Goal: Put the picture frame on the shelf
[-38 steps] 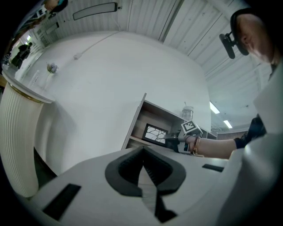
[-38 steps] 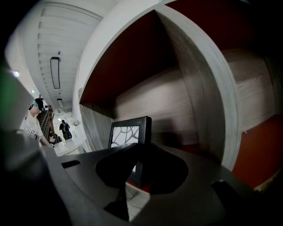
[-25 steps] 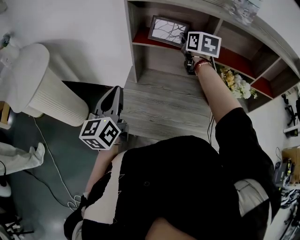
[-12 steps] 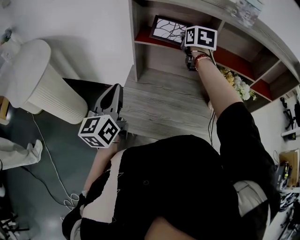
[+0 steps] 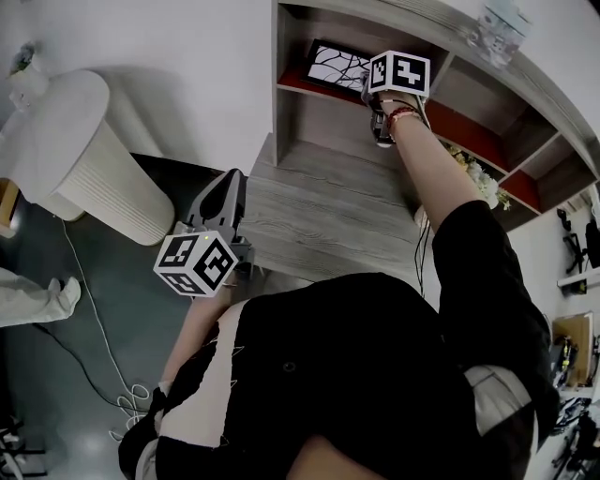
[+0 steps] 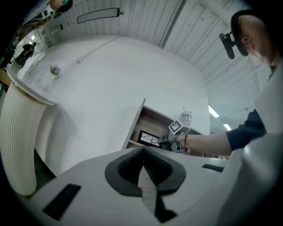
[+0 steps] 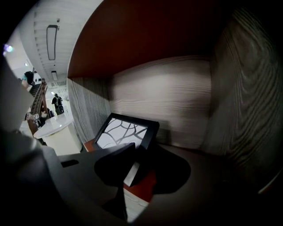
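Note:
The black picture frame (image 5: 334,65) with a white branch pattern stands tilted back on the red floor of the shelf's (image 5: 278,84) upper left compartment. In the right gripper view the frame (image 7: 121,131) leans toward the wooden back wall. My right gripper (image 5: 367,88) reaches into that compartment. Its jaws (image 7: 138,154) stand wide open around the frame's lower right corner, and I see no pad pressing on it. My left gripper (image 5: 228,184) hangs low at the wooden counter's left edge, shut and empty (image 6: 143,152). From the left gripper view, the frame (image 6: 148,138) shows far off.
A wooden counter (image 5: 328,211) runs below the shelf. A white ribbed cylinder (image 5: 84,159) stands on the dark floor at left, with a cable (image 5: 94,323) beside it. Flowers (image 5: 480,178) sit in a lower right compartment and a glass jar (image 5: 497,23) on the shelf top.
The right gripper has stayed at the frame in the compartment while the view shifted slightly. The left gripper has not moved.

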Demonstrator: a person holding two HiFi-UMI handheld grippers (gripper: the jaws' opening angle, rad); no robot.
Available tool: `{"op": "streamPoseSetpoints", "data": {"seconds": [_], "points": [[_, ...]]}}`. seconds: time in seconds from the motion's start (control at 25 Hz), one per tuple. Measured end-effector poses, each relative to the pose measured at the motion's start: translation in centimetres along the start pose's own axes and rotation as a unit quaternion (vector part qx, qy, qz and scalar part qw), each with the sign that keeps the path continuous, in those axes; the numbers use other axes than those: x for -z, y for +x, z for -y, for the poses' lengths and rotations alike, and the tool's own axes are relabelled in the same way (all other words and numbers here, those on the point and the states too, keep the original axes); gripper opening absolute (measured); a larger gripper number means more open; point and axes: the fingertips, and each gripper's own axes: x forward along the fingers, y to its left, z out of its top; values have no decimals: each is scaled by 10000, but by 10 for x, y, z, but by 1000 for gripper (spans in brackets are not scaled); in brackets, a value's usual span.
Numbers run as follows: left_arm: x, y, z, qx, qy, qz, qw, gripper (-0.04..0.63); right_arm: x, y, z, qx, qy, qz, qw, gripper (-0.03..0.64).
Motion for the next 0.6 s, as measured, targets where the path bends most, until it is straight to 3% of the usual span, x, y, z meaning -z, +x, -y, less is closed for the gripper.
{"op": "streamPoseSetpoints", "data": {"seconds": [0.4, 0.6], "points": [[-3, -10, -5, -37, -15, 22, 10000, 11, 20, 7, -8, 74, 62, -443, 9990, 92], [-6, -13, -9, -57, -29, 38, 10000, 11, 23, 8, -8, 209, 25, -430, 9989, 80]]}}
